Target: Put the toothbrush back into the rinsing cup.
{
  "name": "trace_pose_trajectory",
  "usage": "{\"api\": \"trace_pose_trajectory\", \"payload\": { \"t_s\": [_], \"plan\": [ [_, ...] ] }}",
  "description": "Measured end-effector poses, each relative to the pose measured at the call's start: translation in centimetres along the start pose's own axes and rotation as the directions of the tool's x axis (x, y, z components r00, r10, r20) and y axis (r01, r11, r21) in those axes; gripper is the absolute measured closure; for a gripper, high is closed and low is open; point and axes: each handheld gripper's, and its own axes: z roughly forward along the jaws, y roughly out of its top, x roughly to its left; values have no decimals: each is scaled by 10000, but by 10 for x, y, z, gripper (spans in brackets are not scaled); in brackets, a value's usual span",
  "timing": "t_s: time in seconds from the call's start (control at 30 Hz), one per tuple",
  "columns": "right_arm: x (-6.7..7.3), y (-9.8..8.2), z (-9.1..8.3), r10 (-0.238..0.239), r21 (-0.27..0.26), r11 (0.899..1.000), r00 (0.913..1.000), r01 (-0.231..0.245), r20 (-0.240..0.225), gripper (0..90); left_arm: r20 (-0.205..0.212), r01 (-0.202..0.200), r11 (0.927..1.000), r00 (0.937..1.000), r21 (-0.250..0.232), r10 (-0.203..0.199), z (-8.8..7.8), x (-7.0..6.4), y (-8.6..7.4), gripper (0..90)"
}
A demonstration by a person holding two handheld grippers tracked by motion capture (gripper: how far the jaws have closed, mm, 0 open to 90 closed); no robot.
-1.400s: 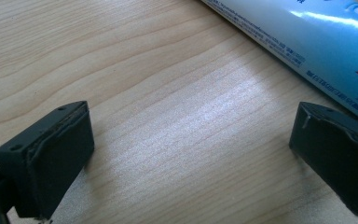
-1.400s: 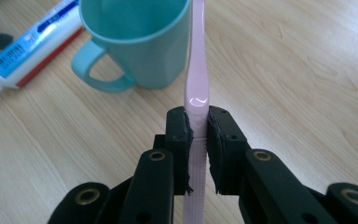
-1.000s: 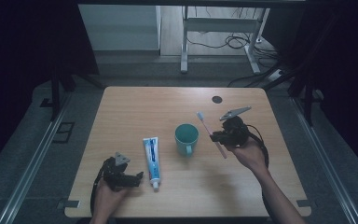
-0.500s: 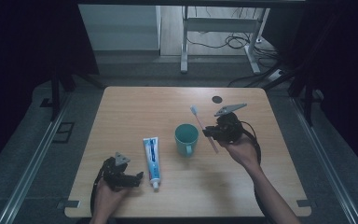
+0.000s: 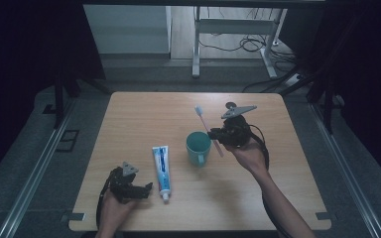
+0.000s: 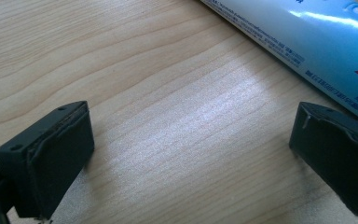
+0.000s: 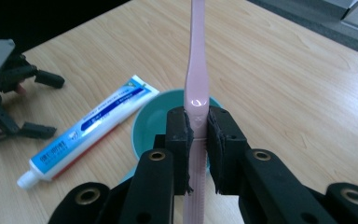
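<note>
While clamped in the right gripper (image 7: pixel 196 140), pink toothbrush (image 7: pixel 198 70) above teal cup (image 5: pixel 198 147).

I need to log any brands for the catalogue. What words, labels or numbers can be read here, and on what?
Toothpaste tube: lines of small dark print along its edge, and white figures near the red mark, all too blurred or cut off to read.
Toothbrush: no lettering visible.
Teal cup: no lettering visible.

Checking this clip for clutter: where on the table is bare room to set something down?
The table is bare along its far-left part and the near-right corner. It is crowded mid-table: toothpaste tube, teal cup, and the right gripper clamping a pink toothbrush. The open left gripper sits at the near edge.
</note>
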Motion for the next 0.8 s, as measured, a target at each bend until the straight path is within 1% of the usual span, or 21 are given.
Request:
{"api": "trace_pose_trajectory", "payload": {
  "t_s": [0.2, 0.47, 0.8],
  "plan": [
    [2, 8, 5, -68, -252, 9997, 10000, 67, -45, 783, -2, 34, 10000, 10000, -28, -34, 0, 0, 0, 0],
    [4, 17, 11, -28, -573, 9984, 9999, 22, -99, 783, -4, 35, 10000, 10000, -31, -35, 0, 0, 0, 0],
    [8, 28, 18, -27, -830, 9966, 9999, 19, -100, 783, -17, 28, 10000, 10000, -34, -29, 0, 0, 0, 0]
  ]
}}
